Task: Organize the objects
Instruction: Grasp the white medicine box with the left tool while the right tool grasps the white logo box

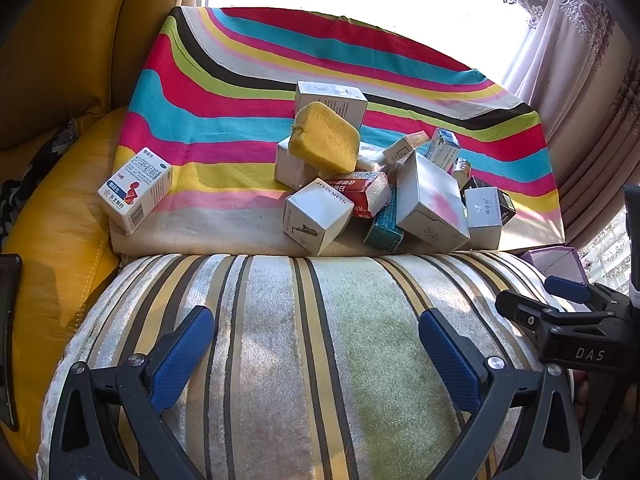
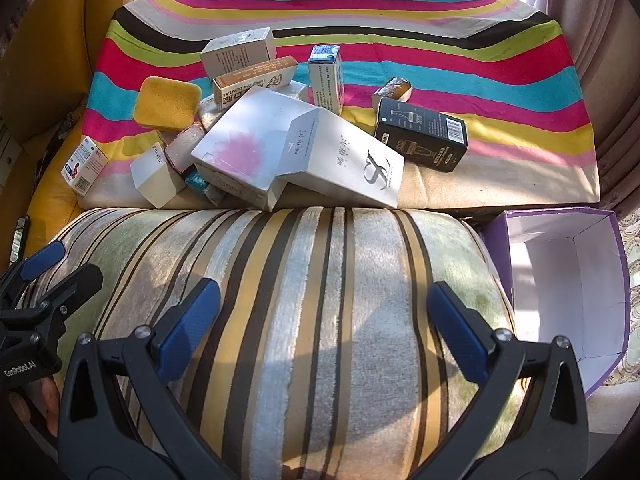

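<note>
From your left wrist camera, your left tool [image 1: 316, 344] has its blue pads spread as wide as they go, with nothing between them, poised over the striped plush cushion [image 1: 304, 360]. Beyond the cushion's far edge lies the rainbow-striped cloth [image 1: 224, 92], and on it the jumble of boxes: a yellow sponge [image 1: 324, 138] leans up on top of the heap, a white cube box [image 1: 316, 216] printed with a music logo sits tilted at the near edge, and a large white box with a pink smudge [image 1: 434, 200] leans to its right. Off to the left, well apart from the heap, a white medicine box [image 1: 136, 190] rests at the cloth's corner beside the yellow leather seat [image 1: 60, 220]. Your right tool [image 1: 568, 308] pokes in at the right edge. Over to the right wrist camera: your right tool [image 2: 324, 328] is also fully open and empty above the same cushion [image 2: 312, 320]. The heap sits ahead and left, with the sponge [image 2: 166, 104] at its left side, and a black box [image 2: 422, 136] lies apart to the right on the cloth [image 2: 500, 92]. An open purple box [image 2: 560, 280], white inside, stands just right of the cushion. Your left tool [image 2: 44, 276] shows at the left edge.
</note>
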`<state>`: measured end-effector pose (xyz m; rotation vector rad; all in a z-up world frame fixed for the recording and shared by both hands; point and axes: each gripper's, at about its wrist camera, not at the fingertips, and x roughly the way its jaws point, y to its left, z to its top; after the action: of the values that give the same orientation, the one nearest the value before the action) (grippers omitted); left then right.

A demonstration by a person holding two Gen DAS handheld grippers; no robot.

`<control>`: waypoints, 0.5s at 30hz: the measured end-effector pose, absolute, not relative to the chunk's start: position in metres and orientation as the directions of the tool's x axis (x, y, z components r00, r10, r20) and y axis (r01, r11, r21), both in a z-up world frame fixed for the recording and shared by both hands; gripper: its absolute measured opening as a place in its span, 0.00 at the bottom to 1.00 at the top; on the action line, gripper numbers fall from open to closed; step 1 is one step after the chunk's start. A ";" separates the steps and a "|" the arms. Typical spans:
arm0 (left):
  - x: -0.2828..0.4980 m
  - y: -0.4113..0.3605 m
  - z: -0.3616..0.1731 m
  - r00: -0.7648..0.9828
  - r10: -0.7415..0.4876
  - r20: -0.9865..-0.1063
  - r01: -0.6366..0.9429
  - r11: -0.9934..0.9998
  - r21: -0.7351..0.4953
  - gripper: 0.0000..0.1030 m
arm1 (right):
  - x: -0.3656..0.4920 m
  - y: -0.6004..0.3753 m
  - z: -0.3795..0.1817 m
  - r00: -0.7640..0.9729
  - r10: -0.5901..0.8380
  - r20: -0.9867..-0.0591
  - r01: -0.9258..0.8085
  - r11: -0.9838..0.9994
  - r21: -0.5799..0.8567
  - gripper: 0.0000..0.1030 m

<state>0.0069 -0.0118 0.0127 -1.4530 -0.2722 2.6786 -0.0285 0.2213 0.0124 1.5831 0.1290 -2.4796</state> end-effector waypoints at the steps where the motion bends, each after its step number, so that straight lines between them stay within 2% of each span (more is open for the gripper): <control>1: 0.007 -0.014 0.014 -0.549 0.158 -0.821 0.018 -0.979 -0.201 1.00 | -0.029 0.223 0.013 -0.401 -0.139 -0.905 0.225 -0.973 0.050 1.00; 7: 0.003 -0.028 0.020 -0.563 0.156 -0.812 0.048 -0.974 -0.220 1.00 | -0.035 0.246 0.021 -0.383 -0.326 -0.864 0.237 -0.939 0.249 1.00; 15: -0.007 -0.054 0.026 -0.581 0.113 -0.806 0.093 -0.975 -0.203 1.00 | -0.057 0.251 0.019 -0.372 -0.411 -0.832 0.260 -0.907 0.331 1.00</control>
<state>-0.0070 -0.0538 0.0263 -1.4324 -0.3511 2.7609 -0.0565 0.2512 0.0191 1.4566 -0.2011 -2.3025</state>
